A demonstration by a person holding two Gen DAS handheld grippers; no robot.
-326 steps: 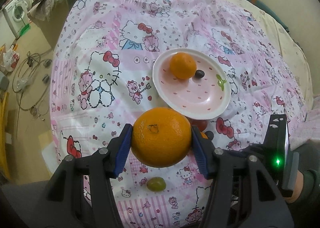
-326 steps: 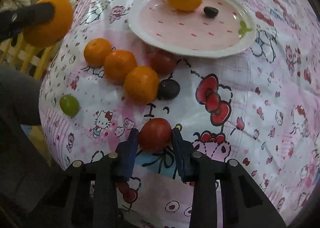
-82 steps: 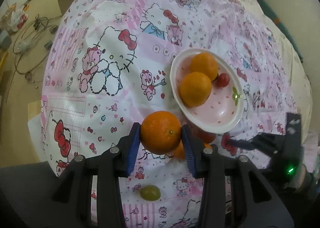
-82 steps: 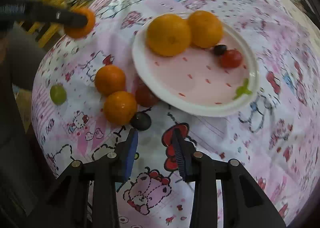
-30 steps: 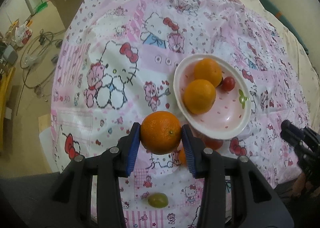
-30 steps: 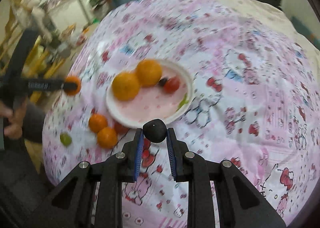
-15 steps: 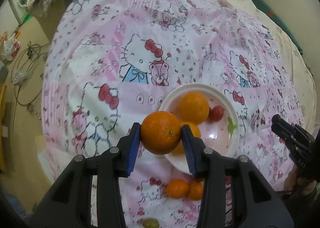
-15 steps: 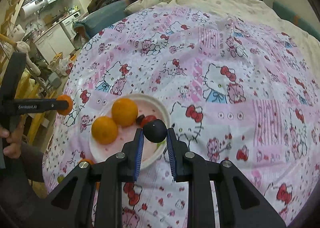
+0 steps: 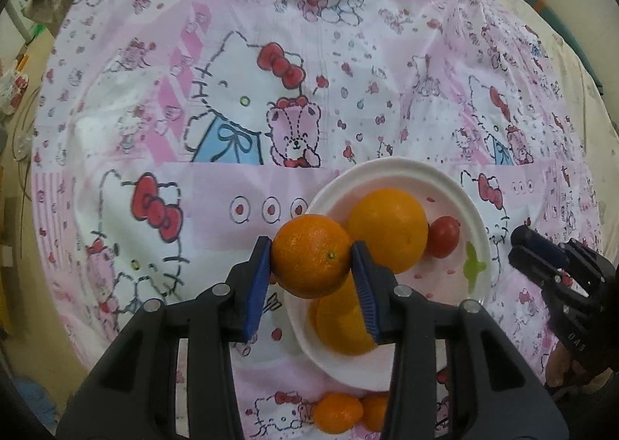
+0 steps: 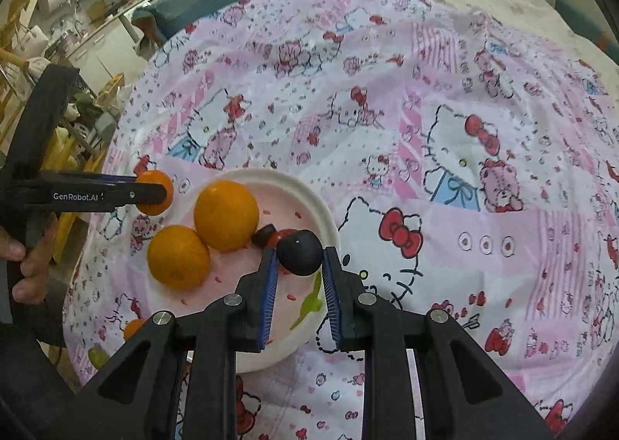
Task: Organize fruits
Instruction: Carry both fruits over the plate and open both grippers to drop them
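The left gripper (image 9: 312,261) pinches an orange (image 9: 311,255) between its blue jaws. A second ago this orange hung over the cloth beside the plate. Now it hangs over the plate's (image 9: 390,169) rim, at about 9 o'clock on the plate.

The right gripper (image 10: 298,270) pinches a dark round fruit (image 10: 300,251); its jaws are pressed tight on it. A second ago that fruit hung in front of the plate's near edge. Now it hangs over the inside of the plate (image 10: 309,200), at about 4 o'clock.

The white plate with pink specks sits on a pink cat-print sheet (image 9: 240,99) spread over a bed. On the plate lie two big oranges (image 10: 226,215) touching each other, a red tomato (image 9: 443,236) and a small dark fruit (image 10: 264,236) just beside the tomato. These four have stayed where they were.

In the left wrist view the plate now looks much bigger and sits low in the middle, not off at 3 o'clock as before. Two small oranges (image 9: 338,413) lie on the sheet just past the plate's edge, at 6 o'clock. In the right wrist view a green grape (image 10: 96,357) lies on the sheet at 8 o'clock, well apart from the plate.

A hand (image 10: 27,258) shows at the left edge of the right wrist view, holding the left gripper's handle.
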